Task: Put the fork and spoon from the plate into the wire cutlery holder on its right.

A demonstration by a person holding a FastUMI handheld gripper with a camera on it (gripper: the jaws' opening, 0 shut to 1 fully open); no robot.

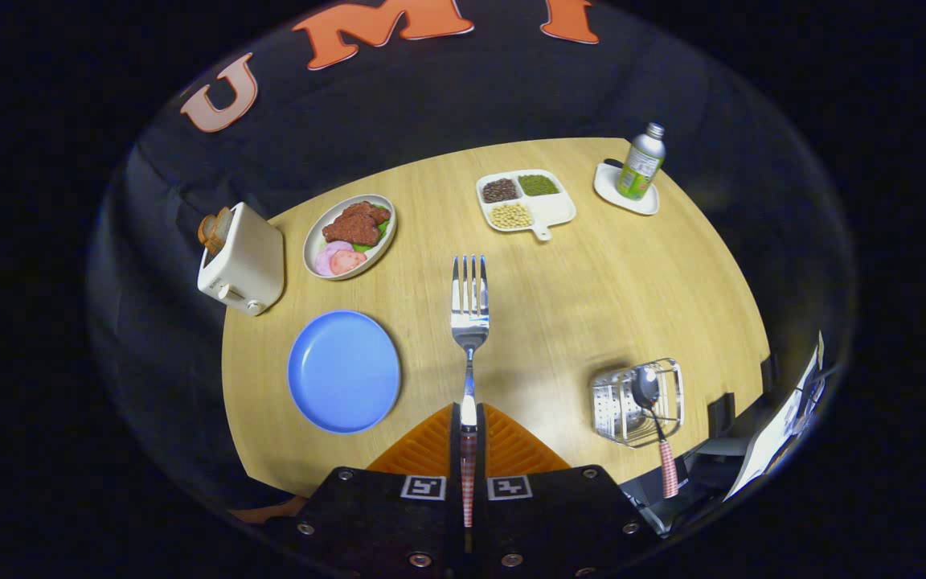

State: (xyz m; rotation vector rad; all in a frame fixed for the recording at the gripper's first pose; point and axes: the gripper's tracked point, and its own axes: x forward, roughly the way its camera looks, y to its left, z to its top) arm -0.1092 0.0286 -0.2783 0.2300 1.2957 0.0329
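My gripper [469, 425] is shut on the fork [469, 310], whose handle is pinched between the two fingers. The tines point straight ahead, high above the wooden table [559, 289]. The blue plate [344, 371] lies bare to the left of the fingers. To the right of the fingers stands the wire cutlery holder [638, 400]. The spoon [649, 404] rests in it, bowl down inside and its checked handle sticking out toward me.
A white toaster [243, 259] with bread stands at the table's left edge. Beyond the plate sits an oval dish of meat [350, 236]. Further back are a divided tray of beans [526, 202] and a bottle [641, 162] on a small white dish.
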